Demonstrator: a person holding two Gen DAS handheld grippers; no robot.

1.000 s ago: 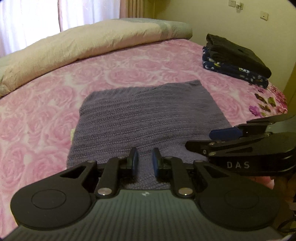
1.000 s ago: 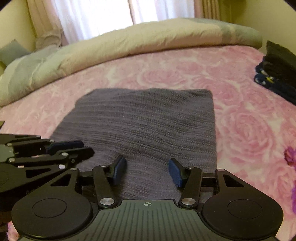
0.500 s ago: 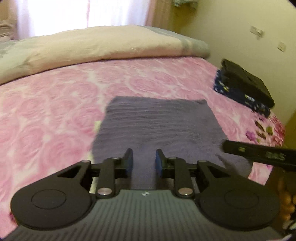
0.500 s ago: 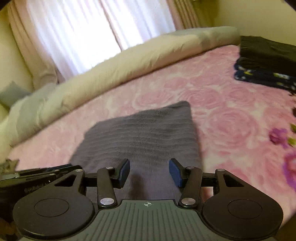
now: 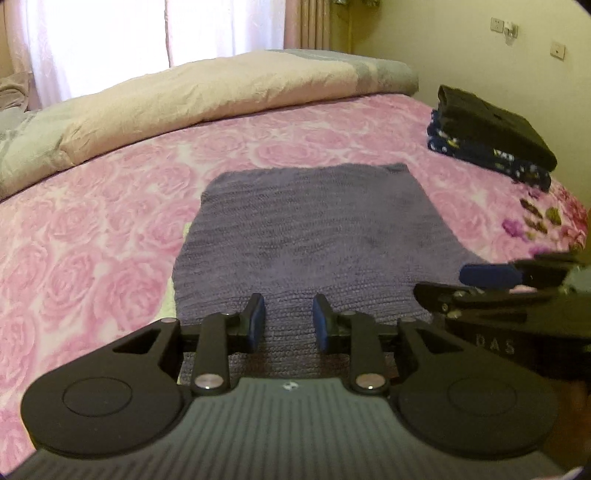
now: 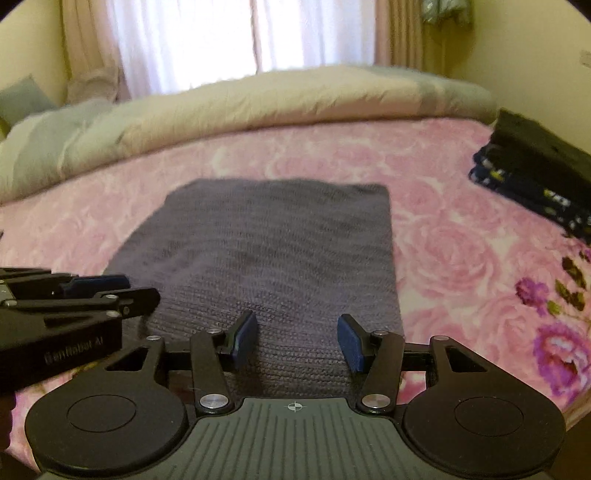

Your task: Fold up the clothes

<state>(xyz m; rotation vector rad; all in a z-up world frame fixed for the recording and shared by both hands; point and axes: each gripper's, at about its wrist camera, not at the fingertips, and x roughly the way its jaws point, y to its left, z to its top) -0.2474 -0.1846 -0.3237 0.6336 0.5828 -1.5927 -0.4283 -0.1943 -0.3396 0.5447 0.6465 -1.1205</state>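
Purple-grey knit sweater (image 5: 314, 229) lies folded flat on the bed, on the pink rose-print bedspread (image 5: 92, 236), approx. centre of it. It's a rough rectangle; long axis runs from the near edge of the bed away toward the rolled duvet (image 5: 207, 96) and window, near short edge just under both claws. Knit ribs run across, i.e. side to side. Far right corner looks a bit lumpy. A sliver of pale green shows at its left edge; can't tell what it is.

Left claw (image 5: 288, 323) hangs over the sweater's near edge, pointing down-and-forward w/ a narrow gap; its jaws have just been opening, nothing between them but air, fabric seen below. Right claw (image 6: 297, 341) is set wider, approx. half spread, also empty, over the near right part of the sweater. The two claws sit side by side, each visible at the edge of the other's view.

Stack of folded clothes (image 5: 487, 136) sits at the far right corner of the bed, well apart from the sweater: black item on top, navy patterned one below. Sheer curtains (image 6: 229, 40) behind the duvet, light coming through. Wall sockets (image 5: 504, 27) top right in the left wrist view.
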